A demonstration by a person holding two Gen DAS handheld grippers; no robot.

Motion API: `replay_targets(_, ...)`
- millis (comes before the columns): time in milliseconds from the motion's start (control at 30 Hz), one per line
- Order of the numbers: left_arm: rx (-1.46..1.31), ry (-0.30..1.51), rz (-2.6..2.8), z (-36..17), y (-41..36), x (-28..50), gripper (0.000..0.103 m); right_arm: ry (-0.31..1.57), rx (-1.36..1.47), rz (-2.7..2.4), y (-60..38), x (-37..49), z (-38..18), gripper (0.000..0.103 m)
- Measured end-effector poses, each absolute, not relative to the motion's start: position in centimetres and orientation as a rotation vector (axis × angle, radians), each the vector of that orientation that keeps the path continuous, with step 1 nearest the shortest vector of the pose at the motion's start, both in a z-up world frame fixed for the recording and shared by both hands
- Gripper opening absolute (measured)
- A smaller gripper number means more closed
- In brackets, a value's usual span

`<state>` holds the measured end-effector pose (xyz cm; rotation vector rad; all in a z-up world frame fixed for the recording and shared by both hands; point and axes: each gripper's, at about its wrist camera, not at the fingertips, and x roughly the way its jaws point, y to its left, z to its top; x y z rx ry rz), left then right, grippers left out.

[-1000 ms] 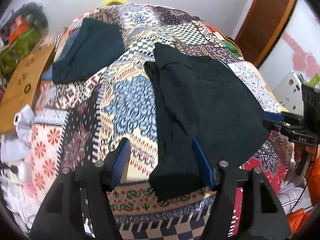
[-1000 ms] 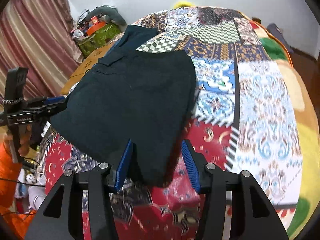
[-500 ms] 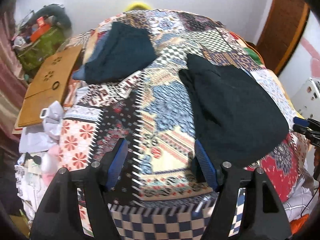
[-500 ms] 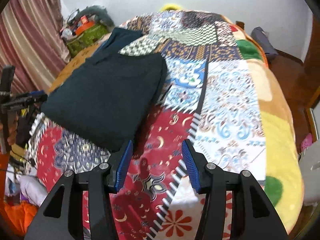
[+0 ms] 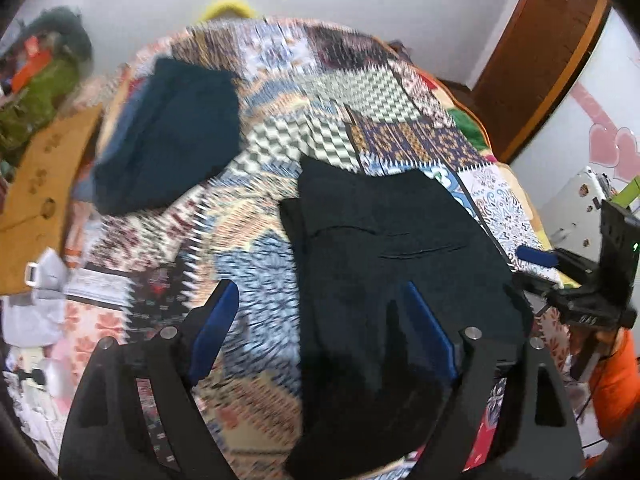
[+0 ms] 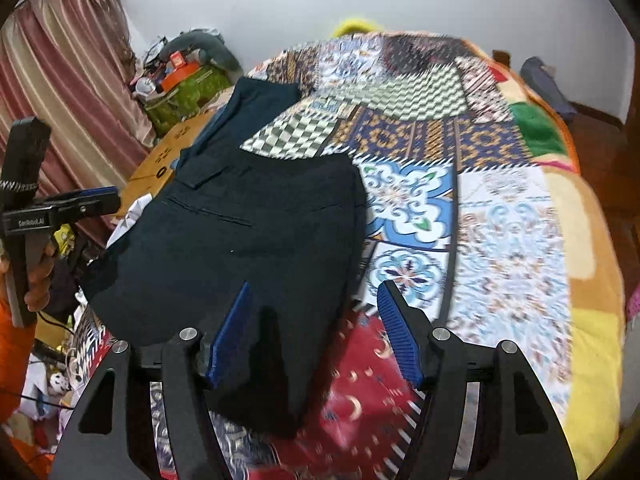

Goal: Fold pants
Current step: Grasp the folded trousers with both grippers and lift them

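Dark navy pants (image 5: 392, 264) lie folded flat on a patchwork bedspread (image 5: 256, 256), near its front edge. They also show in the right wrist view (image 6: 248, 248). My left gripper (image 5: 320, 332) is open, low over the pants' left front part, holding nothing. My right gripper (image 6: 316, 336) is open over the pants' right front corner, holding nothing. Each gripper shows at the edge of the other's view: the right one (image 5: 568, 280) and the left one (image 6: 60, 208).
A second dark folded garment (image 5: 172, 140) lies at the back left of the bed, also in the right wrist view (image 6: 256, 100). A brown cardboard panel (image 5: 36, 184) and clutter with a green bag (image 6: 184, 92) sit left of the bed. A wooden door (image 5: 544, 48) stands right.
Both grippers, which had pulled back half a second ago, have moved in again toward the pants' front edge. The pants lie as before. Both stay open.
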<state>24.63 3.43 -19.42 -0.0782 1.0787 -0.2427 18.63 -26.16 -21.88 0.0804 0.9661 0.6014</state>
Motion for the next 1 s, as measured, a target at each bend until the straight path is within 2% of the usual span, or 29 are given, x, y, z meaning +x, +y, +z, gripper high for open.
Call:
replay_targets(133,-0.153,1.191,-0.273,-22.0,3.1,27.0,0.084,1.029,0.100,0.624,-25.9,20.0,-23.6,0.062)
replay_targets(200,-0.202,1.244,-0.289,-23.4,3.2,27.9,0.084,1.035,0.111,0.622,-26.2,20.4,-23.9,0.074)
replay_targets(233,-0.225,1.266,-0.302,-23.9,3.3,28.2,0.084,1.037,0.113,0.628,-26.4,20.6,-24.1,0.075)
replay_targets(633,-0.264,1.333,-0.383,-25.5,2.0,30.8,0.091,1.161,0.305,0.746,-26.3,23.9,-26.2,0.077)
replay_targets(733,-0.286,1.336,-0.410,-25.8,1.7,31.3,0.091,1.171,0.325,0.782,-25.9,24.3,-26.4,0.074)
replay_targets(833,-0.302,1.334,-0.418,-25.9,1.5,31.8,0.090,1.193,0.364,0.815,-25.5,24.9,-26.5,0.062)
replay_targets(900,-0.308,1.328,-0.414,-25.9,1.5,31.9,0.085,1.201,0.370,0.819,-25.3,25.1,-26.6,0.057)
replay_targets(1000,-0.336,1.315,-0.405,-25.8,2.0,31.8,0.071,1.198,0.368,0.823,-25.1,25.1,-26.5,0.049)
